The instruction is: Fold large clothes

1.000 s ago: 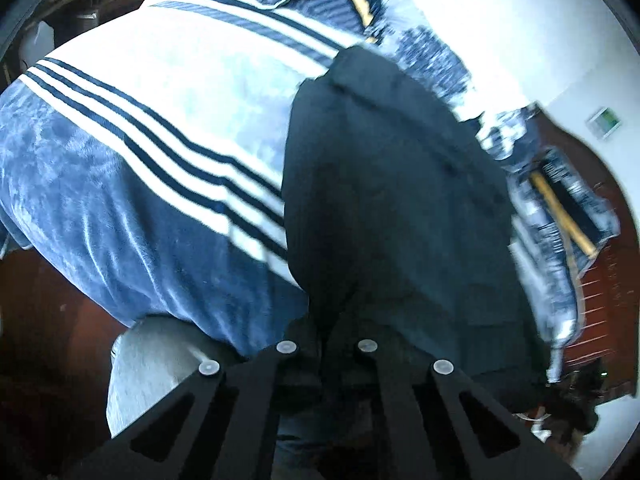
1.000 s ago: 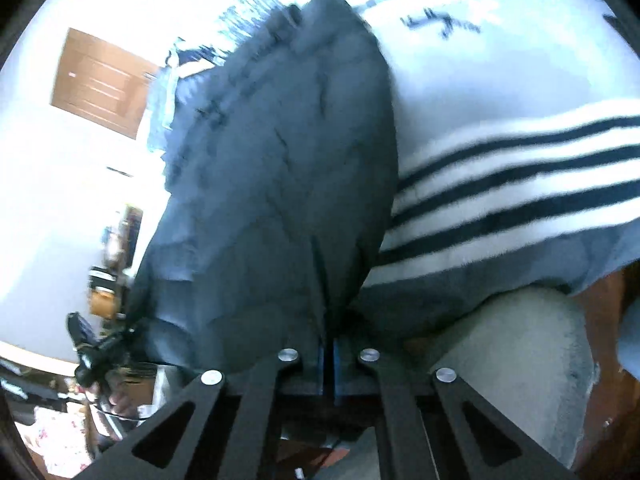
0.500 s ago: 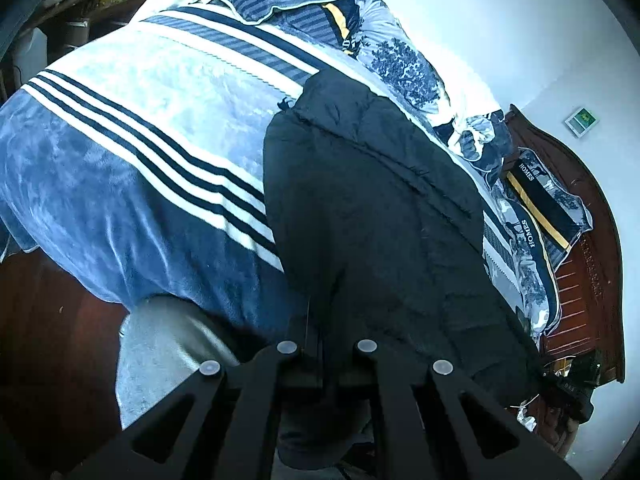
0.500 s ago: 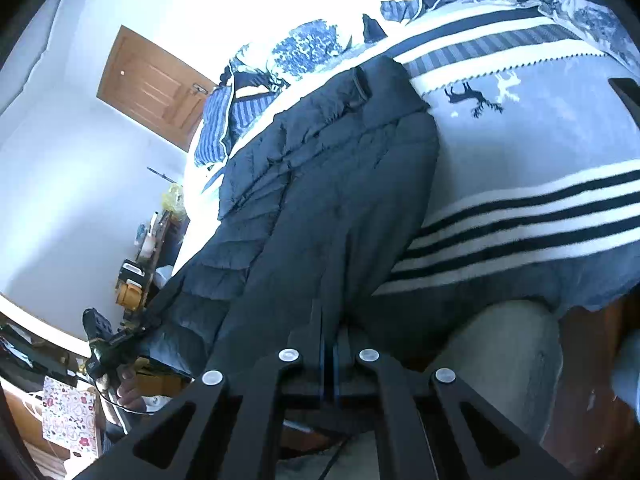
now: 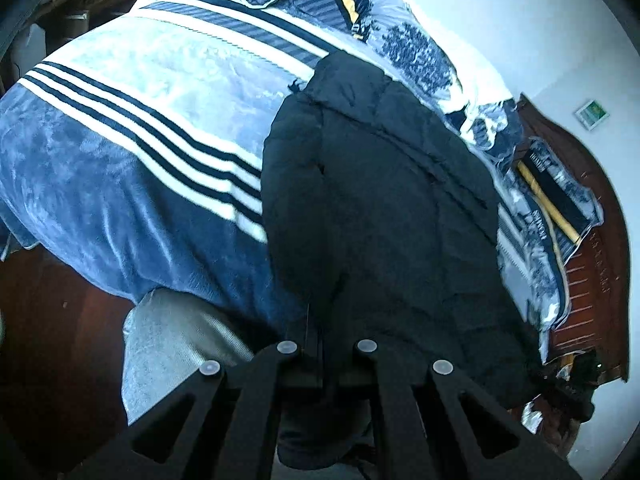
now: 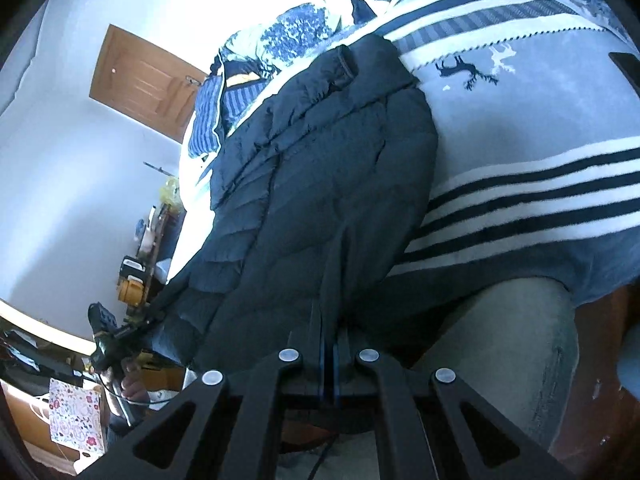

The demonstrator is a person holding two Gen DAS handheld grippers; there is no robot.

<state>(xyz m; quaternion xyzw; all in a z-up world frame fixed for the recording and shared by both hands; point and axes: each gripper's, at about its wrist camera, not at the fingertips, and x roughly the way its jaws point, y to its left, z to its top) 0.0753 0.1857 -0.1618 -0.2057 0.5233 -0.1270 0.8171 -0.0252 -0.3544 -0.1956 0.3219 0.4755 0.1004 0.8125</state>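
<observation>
— Since a second ago we've drawn both cameras back from the puffer jacket (image 5: 384, 208): it filled the frames in a blur then, and now its whole length shows sharply on the bed, collar at upper centre of each view.

— Where do we hold it?

— By the hem, at lower centre. Our left claw (image 5: 320, 344) is pinched narrow on the fabric, and our right claw (image 6: 329, 354) is clamped on a ridge of it too.

— How far along are we?

— Early, we'd judge. The jacket lies stretched along the striped fleece blanket (image 5: 132, 152), one sleeve seemingly laid across the body in the right view. No crosswise fold is made yet; the hem has still to go up toward the collar.

— Anything else changed?

— The wooden door (image 6: 140, 80) at upper left now shows clearly.
</observation>
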